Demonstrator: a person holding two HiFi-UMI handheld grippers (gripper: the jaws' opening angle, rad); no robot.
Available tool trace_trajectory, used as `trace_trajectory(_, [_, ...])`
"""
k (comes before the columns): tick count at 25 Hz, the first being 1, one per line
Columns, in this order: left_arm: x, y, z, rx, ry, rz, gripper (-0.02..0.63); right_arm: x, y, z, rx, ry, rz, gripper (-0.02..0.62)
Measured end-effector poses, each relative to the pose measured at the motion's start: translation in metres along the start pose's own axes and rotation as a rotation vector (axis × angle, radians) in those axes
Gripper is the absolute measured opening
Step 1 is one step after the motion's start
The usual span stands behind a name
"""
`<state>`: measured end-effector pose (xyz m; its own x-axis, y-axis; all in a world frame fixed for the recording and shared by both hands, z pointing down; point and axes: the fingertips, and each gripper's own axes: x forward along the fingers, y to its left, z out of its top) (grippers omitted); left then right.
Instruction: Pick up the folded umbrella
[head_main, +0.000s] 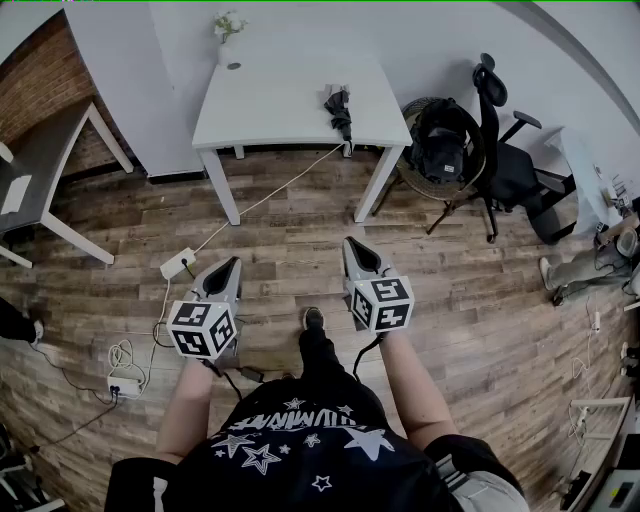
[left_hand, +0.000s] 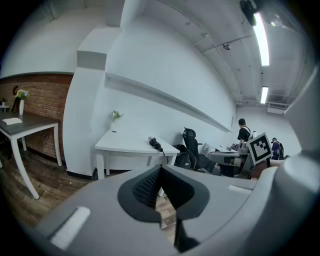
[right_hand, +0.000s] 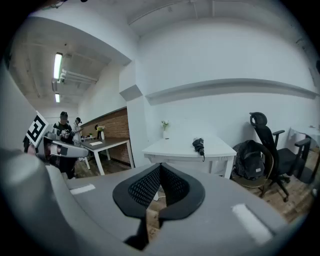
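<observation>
The folded black umbrella (head_main: 340, 108) lies on the right part of a white table (head_main: 270, 105) against the far wall, its strap hanging over the front edge. It also shows on the table in the left gripper view, umbrella (left_hand: 156, 144), and in the right gripper view, umbrella (right_hand: 199, 145). Both grippers are held out over the wooden floor, well short of the table. My left gripper (head_main: 232, 264) is shut and holds nothing; its jaws meet at the tip (left_hand: 159, 170). My right gripper (head_main: 351, 244) is shut and bare too, its tip (right_hand: 161, 167) pointing towards the table.
A small vase of flowers (head_main: 228, 42) stands at the table's back. Right of the table are a black backpack on a round chair (head_main: 440, 140) and an office chair (head_main: 505, 150). A dark table (head_main: 40, 165) stands at left. A power strip (head_main: 178, 264) and cables lie on the floor.
</observation>
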<state>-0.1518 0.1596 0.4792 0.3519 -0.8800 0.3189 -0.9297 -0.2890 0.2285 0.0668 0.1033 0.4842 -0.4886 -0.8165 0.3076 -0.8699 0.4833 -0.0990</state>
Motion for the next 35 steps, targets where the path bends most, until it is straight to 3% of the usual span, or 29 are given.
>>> trace_trajectory(8, [-0.032,-0.015,-0.008,0.037,-0.017,0.000,0.003,-0.030,0.019,-0.009,-0.003,0.001,-0.015,0.017])
trace_trajectory(19, [-0.046,-0.017,-0.030,0.012,0.007,0.009,0.003,-0.047,0.022,-0.033,0.019,0.039,-0.032,0.017])
trace_trajectory(35, [0.009,-0.006,-0.023,-0.012,0.026,0.007,0.003,-0.012,-0.021,-0.034,0.082,0.043,-0.076,0.017])
